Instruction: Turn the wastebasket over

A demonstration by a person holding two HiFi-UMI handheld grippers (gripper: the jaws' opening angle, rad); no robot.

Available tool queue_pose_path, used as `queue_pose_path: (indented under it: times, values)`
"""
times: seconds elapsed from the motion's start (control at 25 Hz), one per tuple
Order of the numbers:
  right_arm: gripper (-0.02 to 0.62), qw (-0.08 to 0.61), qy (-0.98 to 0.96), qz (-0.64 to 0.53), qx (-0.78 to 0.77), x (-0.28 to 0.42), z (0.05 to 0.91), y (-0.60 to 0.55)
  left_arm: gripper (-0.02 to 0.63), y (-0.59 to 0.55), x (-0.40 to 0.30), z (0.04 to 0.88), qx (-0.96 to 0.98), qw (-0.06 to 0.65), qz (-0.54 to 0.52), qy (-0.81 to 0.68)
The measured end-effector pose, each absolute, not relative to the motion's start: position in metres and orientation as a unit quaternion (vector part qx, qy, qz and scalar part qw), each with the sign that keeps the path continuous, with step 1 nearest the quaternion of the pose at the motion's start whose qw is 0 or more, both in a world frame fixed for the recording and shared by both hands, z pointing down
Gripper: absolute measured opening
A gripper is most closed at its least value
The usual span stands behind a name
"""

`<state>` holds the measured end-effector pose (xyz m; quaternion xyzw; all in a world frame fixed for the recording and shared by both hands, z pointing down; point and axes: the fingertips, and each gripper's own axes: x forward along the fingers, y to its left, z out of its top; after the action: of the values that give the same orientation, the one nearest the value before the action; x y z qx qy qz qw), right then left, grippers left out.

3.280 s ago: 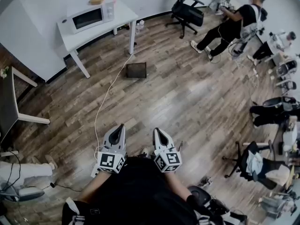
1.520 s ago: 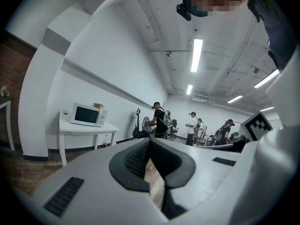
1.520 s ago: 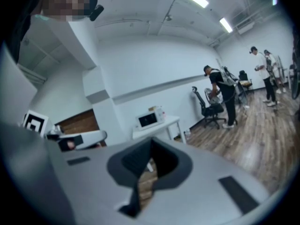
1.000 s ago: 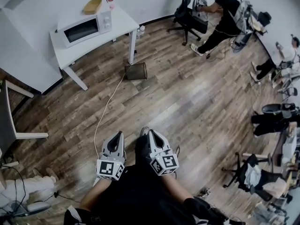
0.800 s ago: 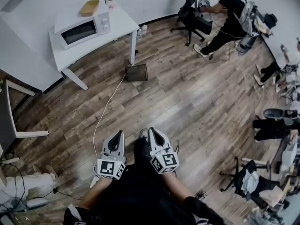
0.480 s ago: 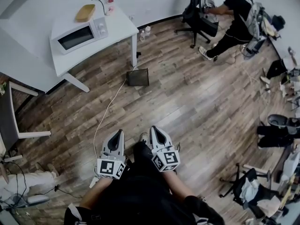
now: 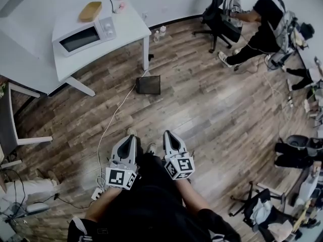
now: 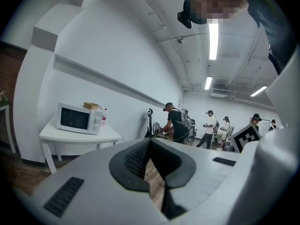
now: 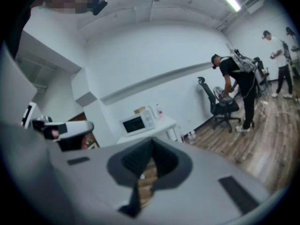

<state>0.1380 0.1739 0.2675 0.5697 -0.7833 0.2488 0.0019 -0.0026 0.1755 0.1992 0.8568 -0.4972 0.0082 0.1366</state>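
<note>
The wastebasket (image 7: 149, 84) is a dark mesh bin on the wood floor, just past the white table's front leg; it seems to lie on its side. It is well ahead of both grippers. In the head view my left gripper (image 7: 132, 136) and right gripper (image 7: 167, 133) are held side by side in front of the body and point toward the bin. Both are shut with nothing between the jaws. In the left gripper view the jaws (image 8: 149, 140) meet at their tips. The right gripper view shows the same (image 9: 151, 140). The bin is hidden behind the jaws in both gripper views.
A white table (image 7: 136, 26) with a microwave (image 7: 83, 34) stands at the far left. A white cable (image 7: 108, 122) runs along the floor to a power strip (image 7: 97, 193). An office chair (image 7: 222, 19) and a person (image 7: 265, 19) are at the far right. More chairs line the right edge.
The head view has advanced across the floor, so the wastebasket and table sit lower and nearer in the frame. Both grippers travelled along with it, still shut and side by side.
</note>
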Motion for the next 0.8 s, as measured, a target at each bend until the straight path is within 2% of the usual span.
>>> queue_pose_path:
  times: [0.48, 0.8]
  values:
    - [0.032, 0.019, -0.759, 0.265, 0.594, 0.146, 0.304, 0.063, 0.034, 0.048, 0.001, 0.227, 0.869, 0.156, 0.026, -0.468]
    - [0.034, 0.037, -0.738, 0.295, 0.606, 0.15, 0.362, -0.009, 0.034, -0.019, 0.008, 0.254, 0.871, 0.186, 0.047, -0.451]
